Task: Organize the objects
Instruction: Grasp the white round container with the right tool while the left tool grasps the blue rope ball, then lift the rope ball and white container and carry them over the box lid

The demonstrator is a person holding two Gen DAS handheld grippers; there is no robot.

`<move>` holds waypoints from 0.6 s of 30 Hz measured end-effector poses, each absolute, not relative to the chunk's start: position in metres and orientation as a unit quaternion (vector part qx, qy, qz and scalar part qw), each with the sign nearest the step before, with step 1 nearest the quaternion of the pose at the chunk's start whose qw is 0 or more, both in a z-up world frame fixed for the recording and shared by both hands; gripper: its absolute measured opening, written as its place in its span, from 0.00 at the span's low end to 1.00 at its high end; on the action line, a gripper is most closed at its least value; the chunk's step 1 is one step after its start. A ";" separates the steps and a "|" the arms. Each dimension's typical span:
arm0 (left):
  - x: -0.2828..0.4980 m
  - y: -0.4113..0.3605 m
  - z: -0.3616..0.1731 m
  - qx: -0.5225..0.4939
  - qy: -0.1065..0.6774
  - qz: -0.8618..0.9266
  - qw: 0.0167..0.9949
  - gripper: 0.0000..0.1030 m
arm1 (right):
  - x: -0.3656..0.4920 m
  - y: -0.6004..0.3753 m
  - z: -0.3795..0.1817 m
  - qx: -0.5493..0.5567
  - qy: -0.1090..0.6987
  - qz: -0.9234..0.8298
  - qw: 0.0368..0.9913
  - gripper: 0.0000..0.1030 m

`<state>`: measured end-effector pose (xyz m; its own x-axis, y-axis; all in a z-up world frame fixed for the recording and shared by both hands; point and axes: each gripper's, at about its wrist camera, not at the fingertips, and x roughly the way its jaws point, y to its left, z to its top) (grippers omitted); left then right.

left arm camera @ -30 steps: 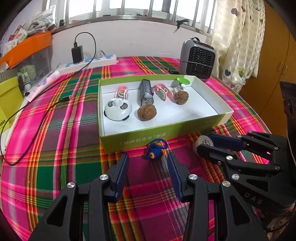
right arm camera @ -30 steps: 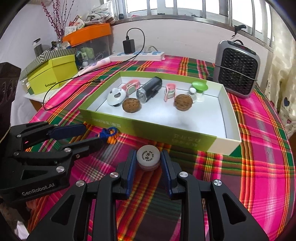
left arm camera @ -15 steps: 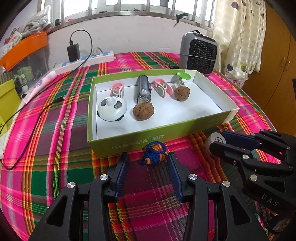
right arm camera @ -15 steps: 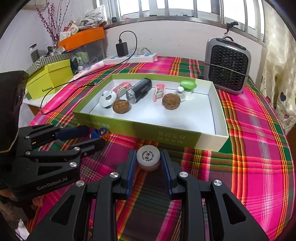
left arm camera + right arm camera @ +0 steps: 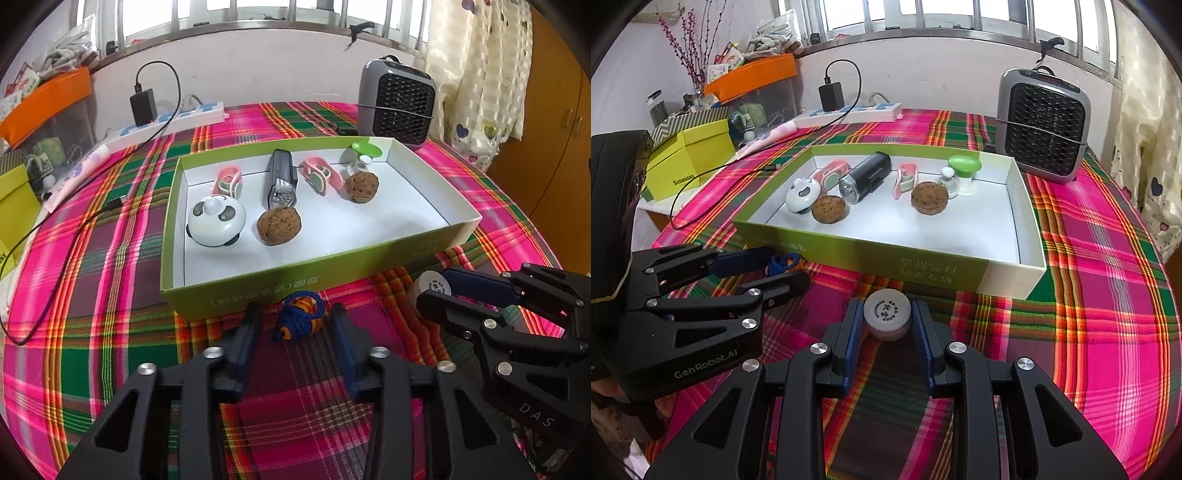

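Two grippers rest low over the desk [image 5: 92, 258], just near the green box [image 5: 314, 273]. The left gripper [image 5: 295, 321] is closing its fingers [image 5: 247, 332] around a blue and orange string toy [image 5: 299, 319], and I think they do not touch it yet. The right gripper [image 5: 886, 321] squeezes a small round white jar [image 5: 886, 312]. Inside the box sit two walnuts [image 5: 279, 225], a panda toy [image 5: 216, 221] and a flashlight [image 5: 282, 179].
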<state>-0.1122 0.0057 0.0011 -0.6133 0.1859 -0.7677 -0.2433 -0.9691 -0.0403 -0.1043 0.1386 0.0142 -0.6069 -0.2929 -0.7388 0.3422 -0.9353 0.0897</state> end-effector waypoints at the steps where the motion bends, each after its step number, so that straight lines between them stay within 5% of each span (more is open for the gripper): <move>1: -0.112 0.006 0.001 -0.423 0.036 0.898 0.118 0.26 | -0.104 0.139 0.014 0.407 0.030 -0.896 0.177 0.28; 18: -0.111 0.010 0.001 -0.423 0.039 0.898 0.119 0.19 | -0.104 0.138 0.014 0.407 0.030 -0.895 0.179 0.27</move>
